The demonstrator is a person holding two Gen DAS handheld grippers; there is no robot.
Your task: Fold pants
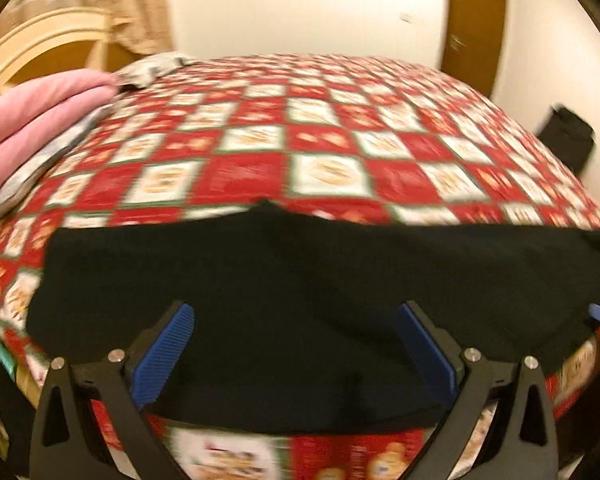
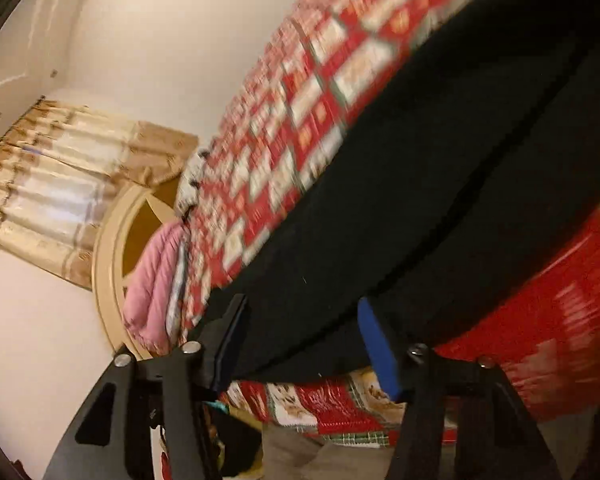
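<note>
The black pants lie flat on the bed's red-and-white checked cover, stretched as a long band along the near edge, from about 9 o'clock to 3 o'clock in the left wrist view. A seam line running along the cloth in the right wrist view suggests the 2 legs are already laid one over the other, though the blur makes that a judgement only.

The left gripper hovers over the near hem with its jaws spread wide; the blue pads stand at either side of the cloth and do not press it. The right gripper is tilted steeply at the other end of the band, at 3 o'clock from the left one. Its jaws are parted too, with the pants' edge lying between the fingers but nothing pinched.

So the lengthwise fold looks done and the cloth has been released. What seems left is folding the band across its length, end to end, 1 or 2 times, then smoothing it.

A pink quilt sits at 10 o'clock by the headboard, well apart from the pants. A curtain hangs on the far wall.
</note>
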